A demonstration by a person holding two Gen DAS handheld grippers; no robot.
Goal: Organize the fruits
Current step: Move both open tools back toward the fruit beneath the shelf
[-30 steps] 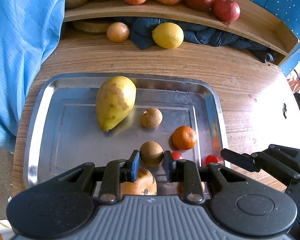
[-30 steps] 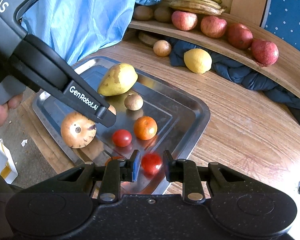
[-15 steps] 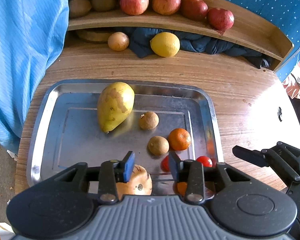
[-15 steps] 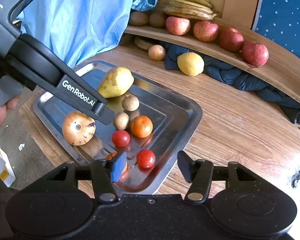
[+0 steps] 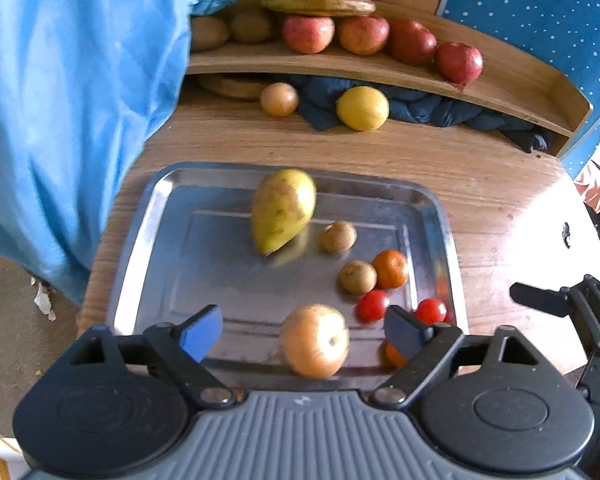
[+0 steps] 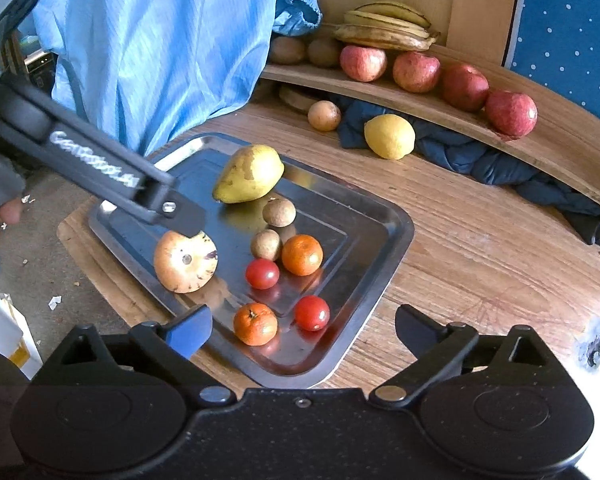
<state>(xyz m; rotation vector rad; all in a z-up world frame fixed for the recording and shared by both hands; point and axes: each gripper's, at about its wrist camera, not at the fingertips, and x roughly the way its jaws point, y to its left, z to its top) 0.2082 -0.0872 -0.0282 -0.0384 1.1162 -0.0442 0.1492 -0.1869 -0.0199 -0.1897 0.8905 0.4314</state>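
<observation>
Left wrist view: we look forward and down along our left claw (image 5: 302, 330), its spread fingers low in the picture, from above the near long edge of the metal tray (image 5: 160, 216), facing the wooden shelf (image 5: 380, 76) at the back

Right wrist view: we look along our right claw (image 6: 302, 330) from over the tray's (image 6: 396, 248) near right corner, turned leftward across it; the left claw crosses the upper left

Nearness: both sit close above the tray, the shelf well beyond the fingertips

Shared ground: both views hold the whole tray, the table (image 5: 480, 184) beyond it, and the shelf (image 6: 540, 140)
</observation>
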